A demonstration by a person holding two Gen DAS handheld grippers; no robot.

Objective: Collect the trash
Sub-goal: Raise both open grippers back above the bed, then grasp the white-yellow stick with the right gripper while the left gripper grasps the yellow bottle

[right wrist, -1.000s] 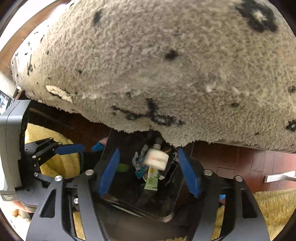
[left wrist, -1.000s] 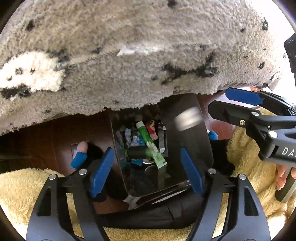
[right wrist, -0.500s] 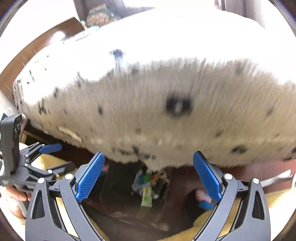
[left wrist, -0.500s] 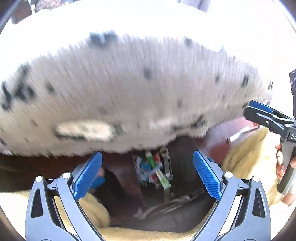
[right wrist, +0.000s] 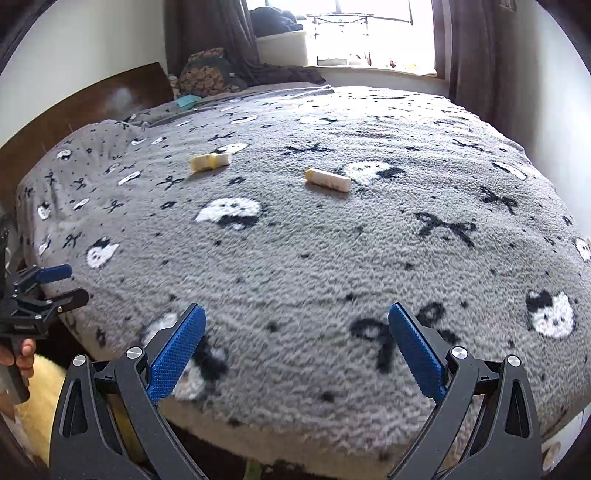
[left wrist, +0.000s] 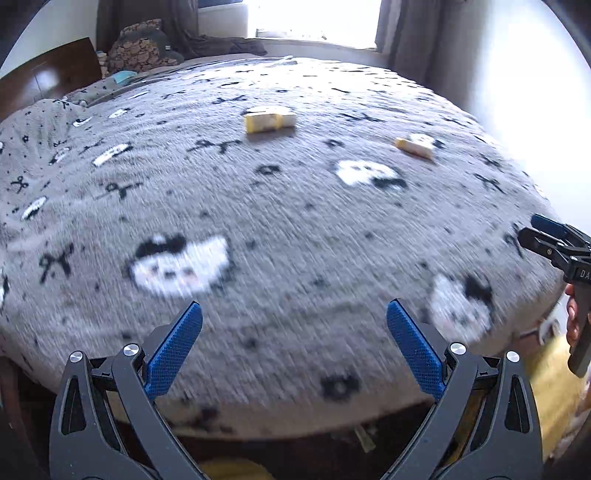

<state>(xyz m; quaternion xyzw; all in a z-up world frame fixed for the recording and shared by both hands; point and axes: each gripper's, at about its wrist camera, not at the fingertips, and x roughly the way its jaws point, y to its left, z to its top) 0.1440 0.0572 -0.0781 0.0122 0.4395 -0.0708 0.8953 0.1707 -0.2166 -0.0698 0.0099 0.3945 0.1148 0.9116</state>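
Note:
Two pale yellow and white tube-like pieces of trash lie on a grey patterned bed blanket [right wrist: 332,258]. The left piece [right wrist: 210,161] also shows in the left wrist view [left wrist: 270,119]. The right piece [right wrist: 328,179] also shows there [left wrist: 414,146]. My left gripper [left wrist: 294,347] is open and empty above the bed's near edge. My right gripper [right wrist: 295,347] is open and empty, also at the near edge. Both pieces lie well beyond the fingertips. The right gripper shows at the right edge of the left view [left wrist: 554,240], the left gripper at the left edge of the right view [right wrist: 44,291].
A dark wooden headboard [right wrist: 110,96] stands at the back left with pillows [right wrist: 210,74] near it. A bright window with curtains [right wrist: 369,29] is behind the bed. A yellow fluffy rug [right wrist: 37,387] lies on the floor below the bed's edge.
Both grippers have risen from the trash bin on the floor to above the bed's edge. Their jaws have opened wider. The bin has left the view and the bed top now shows.

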